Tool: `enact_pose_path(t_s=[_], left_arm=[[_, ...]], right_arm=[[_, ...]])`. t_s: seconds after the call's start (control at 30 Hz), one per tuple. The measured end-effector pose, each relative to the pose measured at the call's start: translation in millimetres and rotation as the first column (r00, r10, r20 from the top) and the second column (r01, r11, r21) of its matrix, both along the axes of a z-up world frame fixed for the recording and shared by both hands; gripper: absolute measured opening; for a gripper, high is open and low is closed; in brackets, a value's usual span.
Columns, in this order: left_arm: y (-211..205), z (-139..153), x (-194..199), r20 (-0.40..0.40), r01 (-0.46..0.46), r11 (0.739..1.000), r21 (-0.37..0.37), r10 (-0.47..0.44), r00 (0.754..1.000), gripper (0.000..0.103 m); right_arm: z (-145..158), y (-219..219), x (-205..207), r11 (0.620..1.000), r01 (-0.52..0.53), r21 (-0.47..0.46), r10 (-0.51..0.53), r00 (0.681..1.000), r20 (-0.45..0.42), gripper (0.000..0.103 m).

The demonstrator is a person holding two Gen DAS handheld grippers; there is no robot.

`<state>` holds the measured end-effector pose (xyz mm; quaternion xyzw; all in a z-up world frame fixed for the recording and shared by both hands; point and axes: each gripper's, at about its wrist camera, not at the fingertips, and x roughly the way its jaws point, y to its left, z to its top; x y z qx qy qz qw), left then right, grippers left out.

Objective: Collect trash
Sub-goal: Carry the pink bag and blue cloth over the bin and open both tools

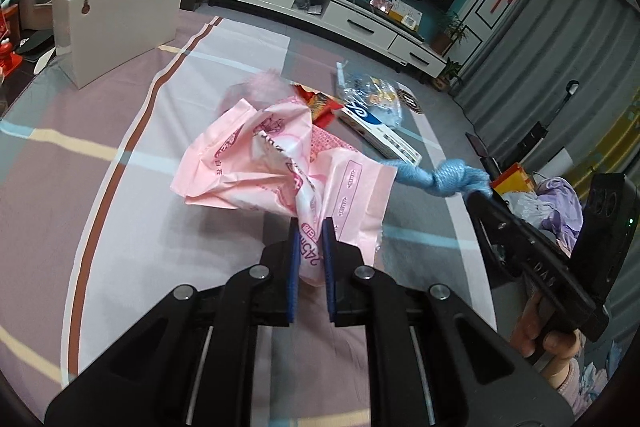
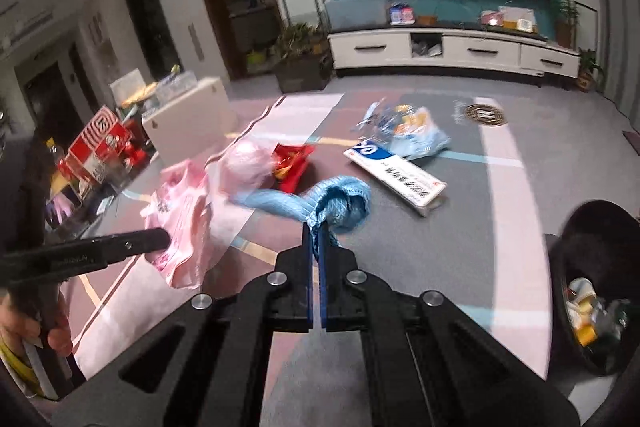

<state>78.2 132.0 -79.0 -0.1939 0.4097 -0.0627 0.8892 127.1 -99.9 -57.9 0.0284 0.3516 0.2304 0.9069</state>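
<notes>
The left gripper (image 1: 309,223), low in the middle of the left wrist view, is clamped on a crumpled pink plastic wrapper (image 1: 280,163); between the blue pads the wrapper carries printing that seems to read "245m", and the small boxed labels elsewhere on it are too small to read. The right gripper (image 2: 315,227), at the centre of the right wrist view, has its jaws pressed together on a knotted blue net bag (image 2: 336,201).

Behind both, in mid-frame on the striped floor covering (image 1: 120,131), lie a red snack wrapper (image 2: 292,163), a clear blue bag (image 2: 408,131) and a long white-and-blue box (image 2: 396,175) with a large swirl logo and dark characters too blurred to read. A round dark emblem (image 2: 486,115) sits further back, its lettering unclear.

At the right edge of the right wrist view stands a black trash bin (image 2: 560,247) with scraps inside. A red box (image 2: 94,143) with a white maze-like pattern sits at the left.
</notes>
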Motion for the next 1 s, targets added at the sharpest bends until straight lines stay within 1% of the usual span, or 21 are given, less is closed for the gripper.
enact_pose_path(t_s=[0.17,0.27,0.37,0.5,0.63,0.73,0.83,1.0], left_arm=[[-7.5,3.8,-15.4,-0.003,0.015,1.000,0.005,-0.015,1.000,0.012],[-10.9,8.4,-18.5,0.006,0.025,1.000,-0.008,-0.025,1.000,0.012],[-19.4,16.9,-20.2,0.023,0.047,0.999,0.007,-0.047,0.999,0.012],[-36.4,31.3,-17.7,0.054,0.081,0.996,0.024,-0.082,0.995,0.012],[-63.0,43.3,-9.4,0.083,0.136,0.990,0.045,-0.140,0.987,0.012],[-87.7,49.8,-1.0,0.103,0.185,0.981,0.065,-0.191,0.976,0.012],[-116.2,52.2,12.0,0.112,0.242,0.968,0.070,-0.249,0.962,0.012],[-168.7,51.5,35.3,0.103,0.350,0.935,0.054,-0.354,0.930,0.012]], right_arm=[[14.9,-34.7,-23.0,0.996,0.072,0.049,-0.073,0.997,0.029,0.003],[25.3,-49.4,-33.4,0.994,0.107,0.037,-0.109,0.992,0.061,0.003],[33.8,-64.2,-42.4,0.989,0.139,0.047,-0.143,0.986,0.087,0.003],[44.5,-87.9,-53.0,0.979,0.193,0.064,-0.199,0.973,0.115,0.003],[51.7,-109.1,-61.8,0.967,0.248,0.066,-0.255,0.956,0.143,0.003],[54.9,-129.5,-68.1,0.953,0.294,0.076,-0.303,0.940,0.155,0.003],[54.6,-149.2,-72.9,0.937,0.340,0.082,-0.349,0.923,0.158,0.003],[49.4,-183.2,-72.9,0.912,0.399,0.097,-0.410,0.900,0.148,0.003]])
